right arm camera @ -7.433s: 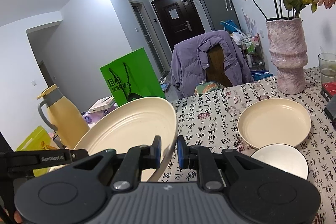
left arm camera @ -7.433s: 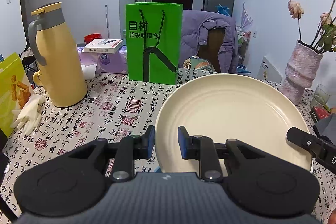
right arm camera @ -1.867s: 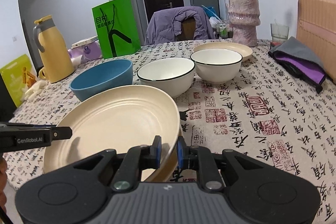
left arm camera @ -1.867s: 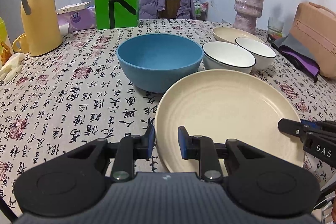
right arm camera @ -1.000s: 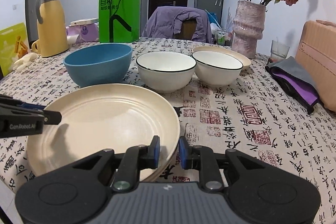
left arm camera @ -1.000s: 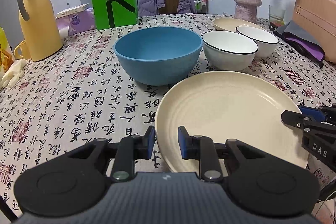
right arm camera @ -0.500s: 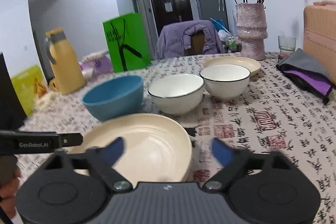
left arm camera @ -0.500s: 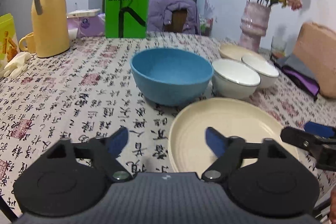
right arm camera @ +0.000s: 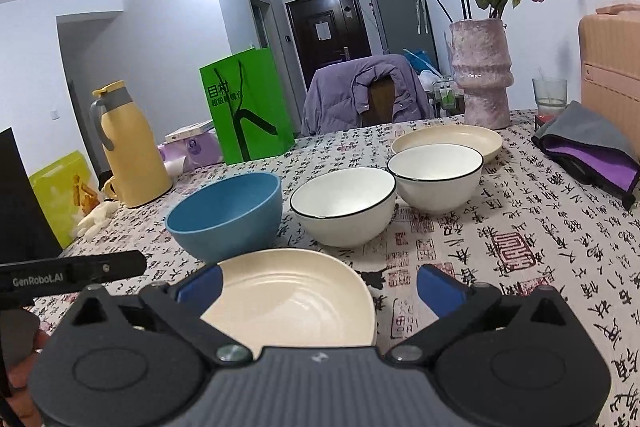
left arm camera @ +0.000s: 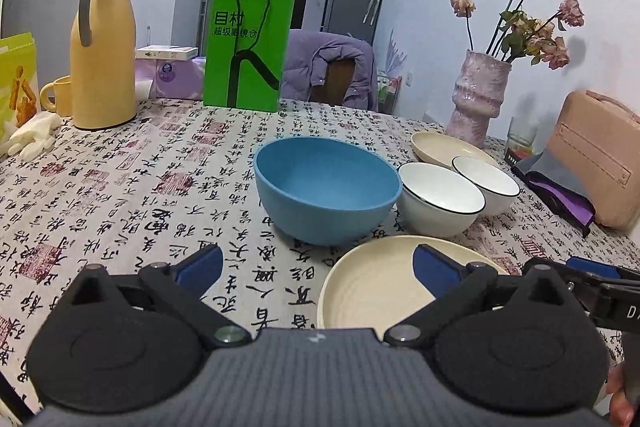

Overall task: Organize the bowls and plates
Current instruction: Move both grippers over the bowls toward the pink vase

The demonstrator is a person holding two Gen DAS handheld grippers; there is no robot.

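Note:
A cream plate (left arm camera: 372,287) (right arm camera: 296,295) lies flat on the table at the near edge. My left gripper (left arm camera: 316,267) is open above its left rim and holds nothing. My right gripper (right arm camera: 320,281) is open above its right side and holds nothing. Behind the plate stand a blue bowl (left arm camera: 326,189) (right arm camera: 228,213), two white black-rimmed bowls (left arm camera: 440,197) (left arm camera: 486,185) (right arm camera: 346,205) (right arm camera: 436,171), and a second cream plate (left arm camera: 440,147) (right arm camera: 448,139) at the far end of the row.
A yellow thermos (left arm camera: 102,47), a green paper bag (left arm camera: 248,51) and a pink vase of dried flowers (left arm camera: 478,95) stand at the back of the table (left arm camera: 120,179). A tan case (left arm camera: 596,155) and a purple-lined pouch (right arm camera: 588,147) lie at the right.
Both grippers carried the cream plate down to the near table edge, then opened and let go. Both have since drawn back and risen a little.

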